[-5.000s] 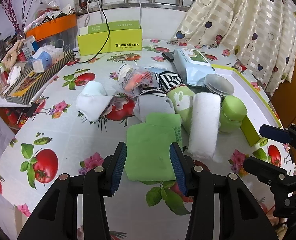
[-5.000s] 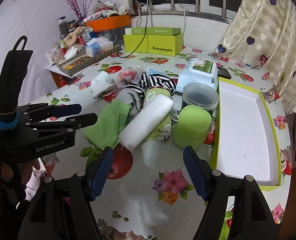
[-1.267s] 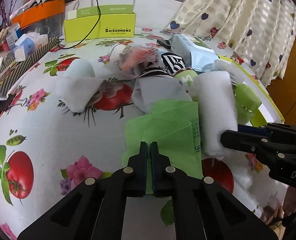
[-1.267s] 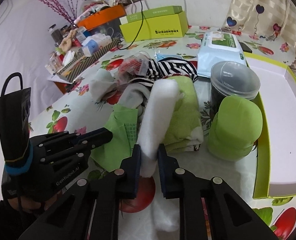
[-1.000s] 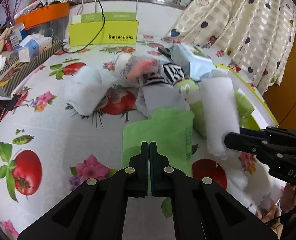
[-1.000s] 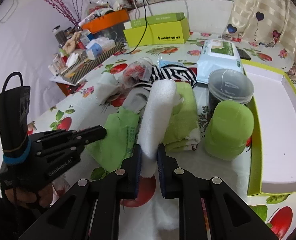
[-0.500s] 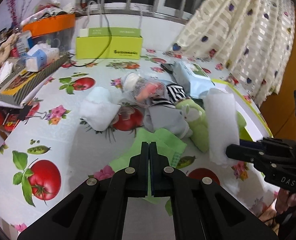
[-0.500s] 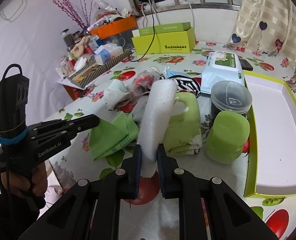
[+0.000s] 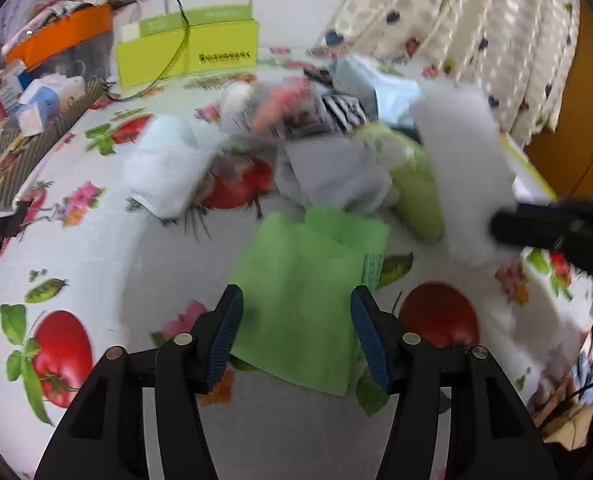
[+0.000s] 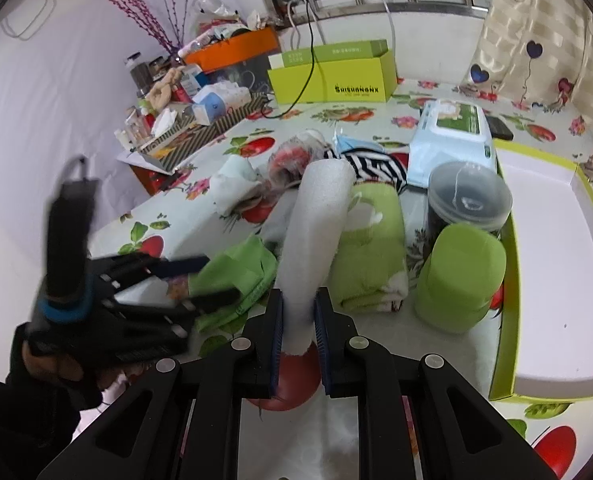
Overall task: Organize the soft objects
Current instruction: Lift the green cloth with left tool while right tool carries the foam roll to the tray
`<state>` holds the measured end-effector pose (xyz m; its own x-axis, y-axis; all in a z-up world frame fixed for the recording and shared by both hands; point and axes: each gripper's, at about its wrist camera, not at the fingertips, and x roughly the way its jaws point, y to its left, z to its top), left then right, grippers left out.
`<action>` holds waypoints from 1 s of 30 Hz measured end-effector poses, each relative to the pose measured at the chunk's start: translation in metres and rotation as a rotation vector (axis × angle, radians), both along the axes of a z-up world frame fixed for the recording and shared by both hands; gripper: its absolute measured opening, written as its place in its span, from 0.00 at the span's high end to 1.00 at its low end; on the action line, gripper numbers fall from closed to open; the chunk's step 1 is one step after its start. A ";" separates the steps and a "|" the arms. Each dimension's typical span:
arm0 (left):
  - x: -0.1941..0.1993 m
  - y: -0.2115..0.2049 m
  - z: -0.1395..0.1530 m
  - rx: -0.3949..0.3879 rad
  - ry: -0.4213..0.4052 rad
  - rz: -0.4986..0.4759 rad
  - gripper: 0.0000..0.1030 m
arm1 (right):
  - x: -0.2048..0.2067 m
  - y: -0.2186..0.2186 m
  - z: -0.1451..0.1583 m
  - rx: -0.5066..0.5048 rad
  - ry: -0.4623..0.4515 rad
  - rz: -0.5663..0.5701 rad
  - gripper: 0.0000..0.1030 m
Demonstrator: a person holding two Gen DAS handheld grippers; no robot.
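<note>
A green cloth [image 9: 308,280] lies crumpled on the flowered tablecloth, between the spread fingers of my left gripper [image 9: 296,300]. Its jaws are opening and the pads do not press on the cloth. In the right wrist view the left gripper [image 10: 204,280] hovers over that green cloth [image 10: 236,272]. My right gripper [image 10: 298,312] is shut on the near end of a white foam roll [image 10: 320,216], which sticks up and away above the table. The left wrist view has the white roll [image 9: 460,168] at the right, blurred.
A folded green towel [image 10: 372,248], a green lidded tub [image 10: 460,276] and a clear jar [image 10: 468,200] sit beside a white tray with a green rim [image 10: 504,320]. Behind lie a striped cloth [image 10: 372,160], a white cloth [image 10: 232,184], a wipes pack [image 10: 452,132] and a yellow-green box [image 10: 336,76].
My left gripper, shut on the green cloth's edge before, has opened wide and let it go; the cloth now lies between its fingers. The right gripper keeps its hold on the white roll.
</note>
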<state>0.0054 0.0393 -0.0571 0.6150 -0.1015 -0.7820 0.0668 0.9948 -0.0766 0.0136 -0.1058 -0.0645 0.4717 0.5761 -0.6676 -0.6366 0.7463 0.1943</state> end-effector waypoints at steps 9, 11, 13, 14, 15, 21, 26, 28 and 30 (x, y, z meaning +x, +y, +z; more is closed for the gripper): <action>-0.001 -0.014 -0.004 0.068 -0.013 -0.001 0.36 | -0.001 -0.001 0.004 -0.005 -0.024 -0.004 0.86; -0.002 -0.012 -0.001 0.082 -0.020 0.031 0.75 | -0.001 -0.002 0.002 -0.001 -0.017 -0.006 0.86; -0.002 -0.006 0.001 0.077 -0.019 0.066 0.92 | -0.001 -0.003 0.000 0.004 -0.006 0.006 0.86; -0.002 -0.002 0.001 0.048 -0.022 0.074 0.93 | -0.001 -0.005 0.001 0.007 -0.007 0.010 0.86; -0.002 0.002 0.001 0.023 -0.018 0.087 0.93 | -0.002 -0.006 0.002 0.008 -0.011 0.005 0.86; -0.002 0.009 0.021 -0.016 -0.036 0.105 0.93 | 0.001 -0.012 0.013 0.022 -0.050 0.014 0.86; -0.003 0.003 0.047 -0.011 -0.094 0.110 0.93 | 0.001 -0.019 0.028 0.040 -0.094 0.029 0.86; -0.001 -0.003 0.056 -0.018 -0.114 0.105 0.93 | 0.003 -0.023 0.031 0.052 -0.105 0.028 0.86; 0.002 -0.009 0.063 -0.016 -0.130 0.098 0.93 | 0.004 -0.028 0.034 0.066 -0.107 0.023 0.86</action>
<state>0.0073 0.0301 0.0062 0.7185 -0.0483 -0.6939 -0.0198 0.9958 -0.0899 0.0179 -0.1335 -0.0301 0.5241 0.6287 -0.5745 -0.6734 0.7189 0.1724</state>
